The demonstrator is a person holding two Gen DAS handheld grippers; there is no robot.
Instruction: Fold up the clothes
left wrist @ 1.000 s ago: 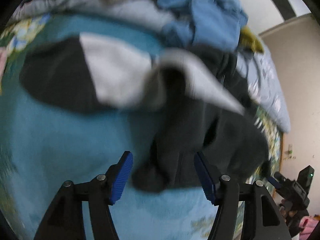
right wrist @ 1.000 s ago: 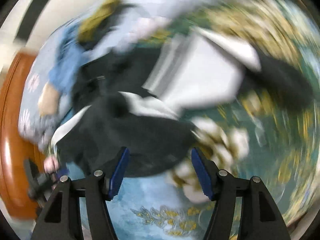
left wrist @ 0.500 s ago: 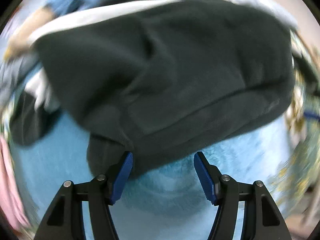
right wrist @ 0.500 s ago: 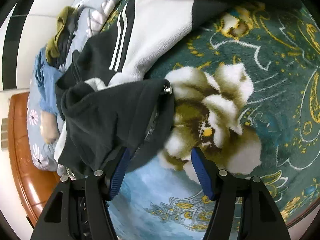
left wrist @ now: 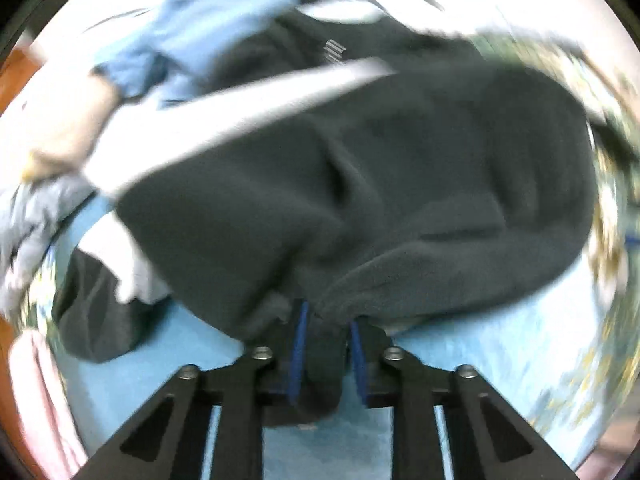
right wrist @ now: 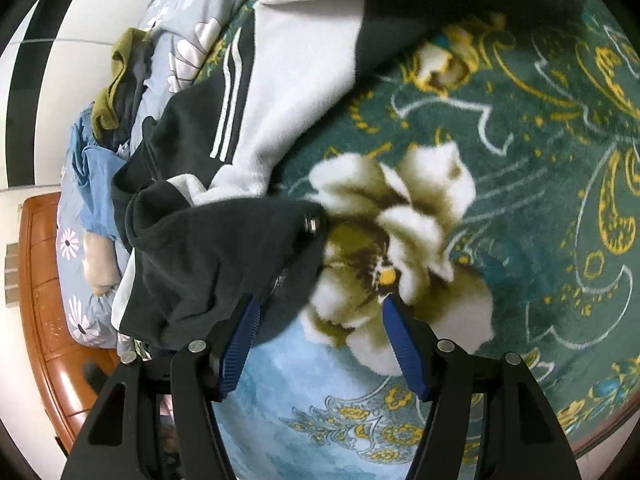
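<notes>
Since half a second ago, left view: left gripper (left wrist: 325, 354) has slid under the jacket (left wrist: 360, 184) hem, its jaws closing, dark fleece bunched between the blue pads; jacket fills the view from 9 to 3 o'clock on the blanket (left wrist: 500, 360). I'd judge a fold grip begun.

Right view: right gripper (right wrist: 320, 344) spread, empty; jacket (right wrist: 208, 264) at 10 o'clock, blanket (right wrist: 520, 200) beneath.

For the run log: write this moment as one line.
left gripper: closing on black fleece jacket hem | right gripper: open, empty, above floral blanket
</notes>
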